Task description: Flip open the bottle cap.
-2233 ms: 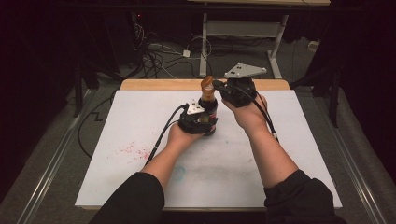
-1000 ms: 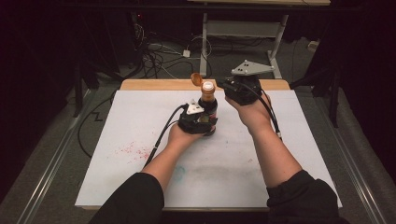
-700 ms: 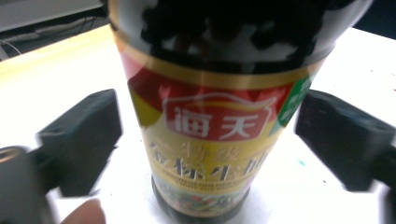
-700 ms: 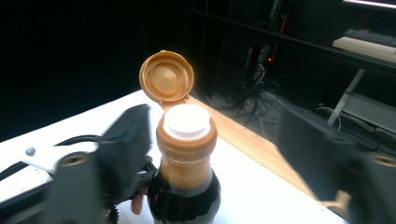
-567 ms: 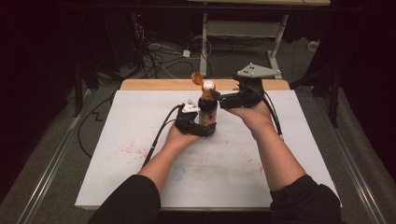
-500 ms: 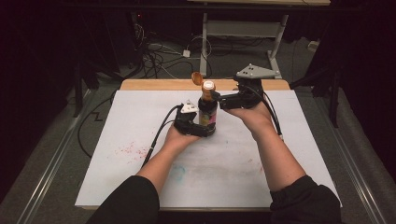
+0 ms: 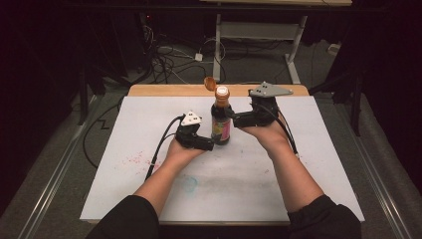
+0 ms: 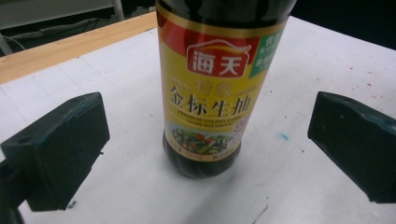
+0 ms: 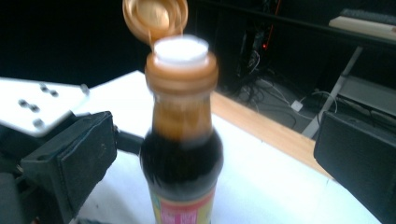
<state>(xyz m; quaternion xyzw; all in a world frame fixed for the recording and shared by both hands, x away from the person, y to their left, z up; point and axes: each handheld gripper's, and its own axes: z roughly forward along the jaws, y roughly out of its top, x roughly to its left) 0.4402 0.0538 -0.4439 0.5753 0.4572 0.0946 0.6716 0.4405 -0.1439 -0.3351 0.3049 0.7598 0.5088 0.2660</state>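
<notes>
Your jaws flank the upright soy sauce bottle (image 7: 221,121) with gaps; its flipped-open cap (image 7: 209,82) blocks overhead.

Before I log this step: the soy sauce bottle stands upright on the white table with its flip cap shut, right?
Not quite. The soy sauce bottle stands upright on the white table, but its flip cap is open, hinged back above the white spout, as the right gripper view shows.

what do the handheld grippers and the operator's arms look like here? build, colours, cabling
Both are black handheld units. The left gripper carries a small white three-cornered plate; the right gripper carries a larger grey one with holes. A black cable trails from each. Their jaws are blocky black pads, scuffed at the edges. The person wears black sleeves pushed up, leaving the forearms bare.
</notes>
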